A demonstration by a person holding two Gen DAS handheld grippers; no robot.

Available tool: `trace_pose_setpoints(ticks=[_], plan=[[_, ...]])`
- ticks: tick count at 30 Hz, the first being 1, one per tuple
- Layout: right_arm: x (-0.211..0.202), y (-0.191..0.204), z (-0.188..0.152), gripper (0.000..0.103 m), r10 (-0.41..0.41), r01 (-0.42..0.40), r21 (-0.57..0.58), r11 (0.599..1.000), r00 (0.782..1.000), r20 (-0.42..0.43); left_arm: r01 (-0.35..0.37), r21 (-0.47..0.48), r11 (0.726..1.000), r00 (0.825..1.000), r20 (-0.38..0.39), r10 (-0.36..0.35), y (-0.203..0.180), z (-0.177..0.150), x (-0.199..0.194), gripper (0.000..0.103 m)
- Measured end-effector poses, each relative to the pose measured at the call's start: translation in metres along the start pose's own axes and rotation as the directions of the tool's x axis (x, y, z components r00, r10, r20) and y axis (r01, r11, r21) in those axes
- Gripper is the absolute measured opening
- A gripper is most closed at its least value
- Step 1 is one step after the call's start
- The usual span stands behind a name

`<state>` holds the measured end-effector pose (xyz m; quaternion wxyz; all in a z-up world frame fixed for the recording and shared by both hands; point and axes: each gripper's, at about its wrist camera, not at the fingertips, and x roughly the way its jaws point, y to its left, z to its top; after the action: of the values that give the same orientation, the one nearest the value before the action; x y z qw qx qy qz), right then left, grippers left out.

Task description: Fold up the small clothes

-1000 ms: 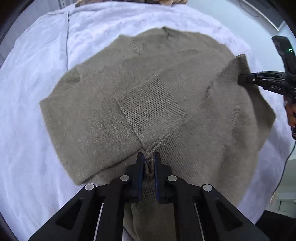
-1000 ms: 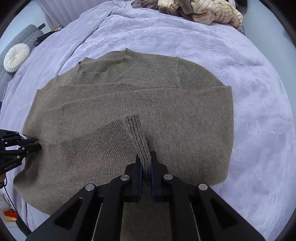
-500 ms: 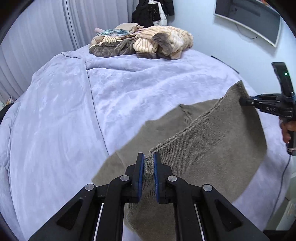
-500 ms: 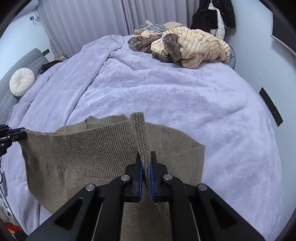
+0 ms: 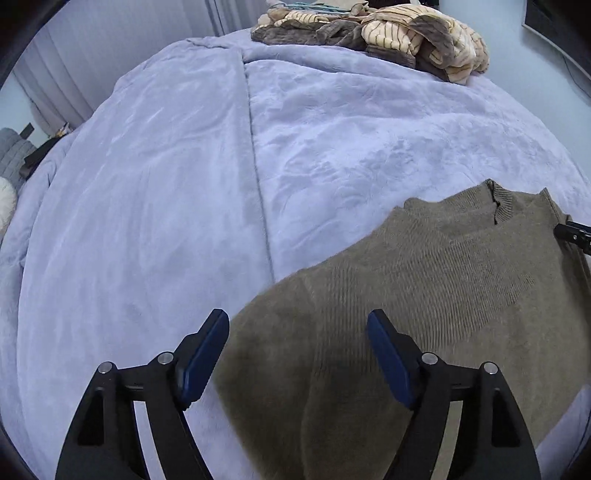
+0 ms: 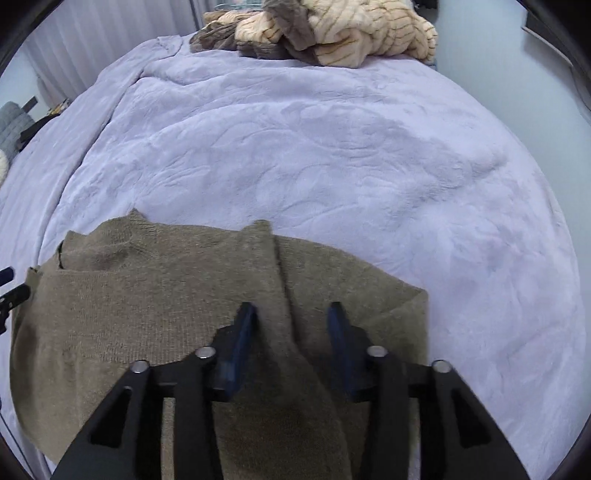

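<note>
Bedcover (image 5: 184,184) lies bare over the left and upper part of both views, up to the heap of clothes (image 6: 332,26) at the top edge. The folded olive sweater (image 5: 424,295) lies low in the frame, collar toward the top, long axis across. Left gripper (image 5: 297,354) and right gripper (image 6: 291,343) have just been opening; their fingers (image 6: 240,343) stand released, cloth below, not pinched.
</note>
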<state>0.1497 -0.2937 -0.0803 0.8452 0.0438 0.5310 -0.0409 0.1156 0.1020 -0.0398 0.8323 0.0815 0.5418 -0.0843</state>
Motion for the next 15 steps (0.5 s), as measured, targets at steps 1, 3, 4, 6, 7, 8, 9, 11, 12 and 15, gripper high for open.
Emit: trace_pose_setpoints(ticks=[1,3,4,6,7,8,9,11,12,15], plan=[[-0.009,-0.006,-0.003,0.052,0.042,-0.042,0.029,0.999,0.999,-0.001,0.023,-0.018,1.0,1.0,-0.02,-0.023,0.008,-0.008,-0.006,0.078],[-0.032,-0.013,-0.019,0.052,0.164,-0.164,0.09,0.982,0.986,0.004,0.086,-0.069,0.994,0.993,-0.069,-0.091,0.024,-0.036,-0.022,0.078],[-0.042,-0.014,-0.029,0.052,0.225,-0.223,0.117,0.968,0.974,0.001,0.108,-0.094,0.99,0.989,-0.088,-0.117,0.029,-0.051,-0.028,0.078],[-0.058,-0.012,-0.054,0.054,0.364,-0.356,0.173,0.918,0.931,-0.014,0.152,-0.159,0.976,0.977,-0.124,-0.172,0.038,-0.085,-0.039,0.078],[-0.064,-0.007,-0.072,0.057,0.449,-0.433,0.21,0.877,0.893,-0.034,0.175,-0.185,0.967,0.971,-0.131,-0.2,0.039,-0.102,-0.043,0.078],[-0.067,-0.002,-0.087,0.059,0.516,-0.49,0.243,0.838,0.855,-0.054,0.192,-0.203,0.96,0.966,-0.133,-0.221,0.039,-0.116,-0.047,0.078],[-0.068,0.006,-0.106,0.06,0.582,-0.542,0.281,0.792,0.809,-0.08,0.207,-0.22,0.953,0.962,-0.133,-0.24,0.036,-0.13,-0.049,0.078],[-0.061,0.029,-0.147,0.06,0.681,-0.594,0.376,0.711,0.716,-0.156,0.235,-0.23,0.944,0.955,-0.125,-0.268,0.028,-0.149,-0.05,0.078],[-0.055,0.04,-0.164,0.06,0.708,-0.599,0.412,0.686,0.68,-0.19,0.253,-0.23,0.94,0.951,-0.118,-0.285,0.022,-0.156,-0.05,0.078],[-0.035,0.076,-0.199,0.06,0.73,-0.579,0.472,0.665,0.636,-0.248,0.319,-0.199,0.927,0.937,-0.084,-0.34,0.004,-0.163,-0.049,0.078]])
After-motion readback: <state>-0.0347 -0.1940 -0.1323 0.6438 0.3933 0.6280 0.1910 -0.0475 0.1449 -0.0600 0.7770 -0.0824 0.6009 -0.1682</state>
